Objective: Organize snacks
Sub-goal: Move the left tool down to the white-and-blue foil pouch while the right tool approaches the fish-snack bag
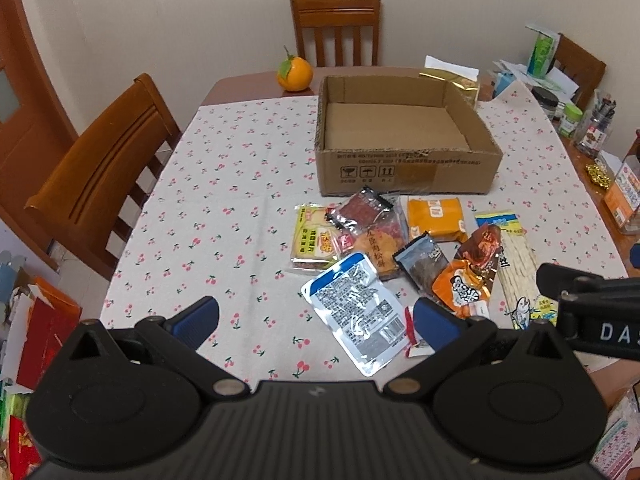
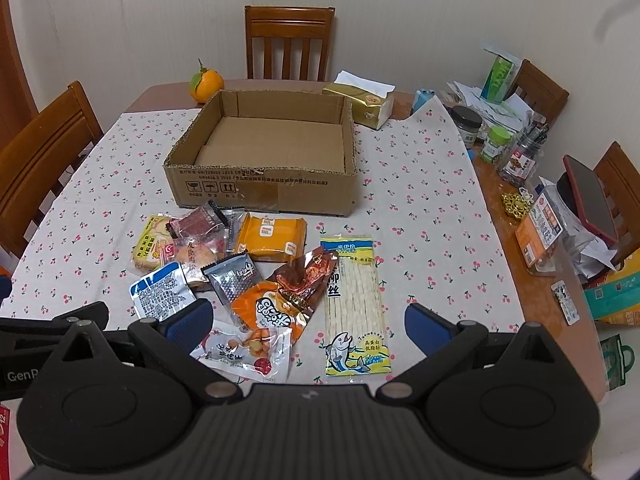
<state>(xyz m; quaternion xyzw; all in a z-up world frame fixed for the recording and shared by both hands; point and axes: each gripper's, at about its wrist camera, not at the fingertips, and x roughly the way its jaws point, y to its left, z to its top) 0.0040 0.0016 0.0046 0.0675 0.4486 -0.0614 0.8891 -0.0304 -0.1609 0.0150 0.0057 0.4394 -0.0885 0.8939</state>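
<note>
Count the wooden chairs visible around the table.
4: one chair at the far end, one on the left, two on the right, partly hidden by clutter. Others may be out of view.

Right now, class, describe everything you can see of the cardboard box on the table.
The cardboard box is a shallow, open-topped tray of brown corrugated card, its upper edges rough as if cut down. It looks empty, with a flat card floor. The near wall carries black printed text, handling symbols and a strip of tape. It sits upright on the cherry-print tablecloth, behind the snack packets. An orange lies beyond its far left corner and a gold tissue pack beyond its far right corner.
</note>
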